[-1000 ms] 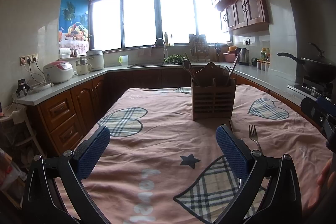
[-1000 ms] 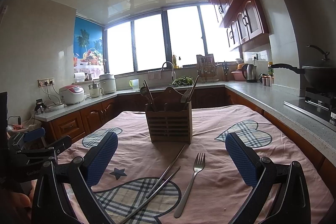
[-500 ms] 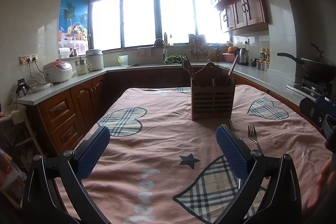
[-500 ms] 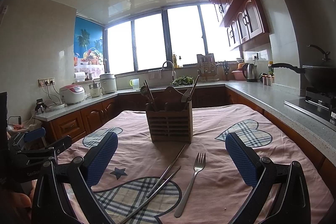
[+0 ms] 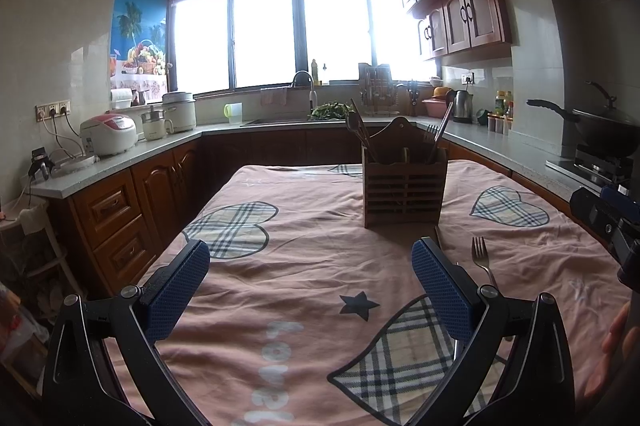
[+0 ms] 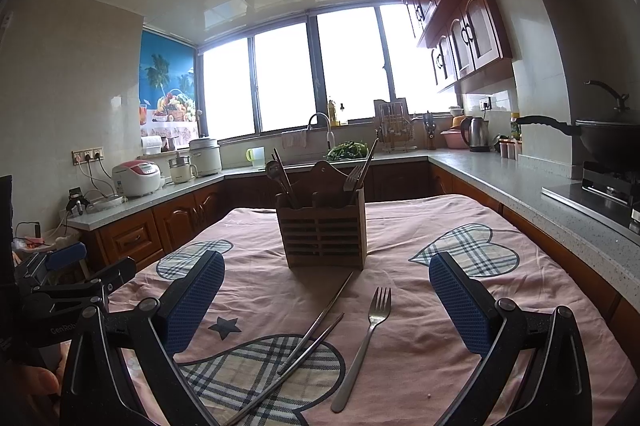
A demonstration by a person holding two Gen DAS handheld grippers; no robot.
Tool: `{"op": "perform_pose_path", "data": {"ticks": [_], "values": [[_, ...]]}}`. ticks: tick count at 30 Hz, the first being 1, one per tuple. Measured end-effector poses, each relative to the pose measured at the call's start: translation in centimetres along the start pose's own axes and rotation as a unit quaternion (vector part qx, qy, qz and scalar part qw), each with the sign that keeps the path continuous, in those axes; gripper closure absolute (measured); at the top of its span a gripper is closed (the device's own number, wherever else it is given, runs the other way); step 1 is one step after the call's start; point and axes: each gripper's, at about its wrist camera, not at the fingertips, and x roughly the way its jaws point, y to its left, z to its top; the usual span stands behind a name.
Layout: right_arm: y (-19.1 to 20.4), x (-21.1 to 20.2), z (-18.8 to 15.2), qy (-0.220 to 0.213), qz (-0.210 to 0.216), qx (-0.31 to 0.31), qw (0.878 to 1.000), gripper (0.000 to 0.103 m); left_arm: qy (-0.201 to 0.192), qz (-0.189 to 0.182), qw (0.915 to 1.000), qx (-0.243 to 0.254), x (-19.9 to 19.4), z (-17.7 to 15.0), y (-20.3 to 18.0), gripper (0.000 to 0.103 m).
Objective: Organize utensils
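Hovering with both the left gripper (image 5: 310, 282) and right gripper (image 6: 326, 290) wide open and empty, I'd pinch the fork (image 6: 366, 338) mid-handle, then drop it into the wooden caddy (image 6: 324, 234).

Very little has changed. In the left wrist view the wooden utensil holder (image 5: 405, 192) now sits a touch further left in the frame than a second ago, and the dark star patch (image 5: 359, 304) on the tabletop cloth has drifted left with it. In the right wrist view the holder (image 6: 323, 238), the fork (image 6: 370, 330) and the chopsticks (image 6: 316, 326) below it all lie slightly higher in the frame than before. They have not moved relative to one another.
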Motion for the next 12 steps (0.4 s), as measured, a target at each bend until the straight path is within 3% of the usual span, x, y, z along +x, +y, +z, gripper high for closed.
{"op": "perform_pose_path", "data": {"ticks": [12], "values": [[-0.51,0.51,0.05,0.011,0.000,0.006,1.000,0.000,0.004,-0.006,1.0000,-0.003,0.57,0.11,-0.01,0.000]]}}
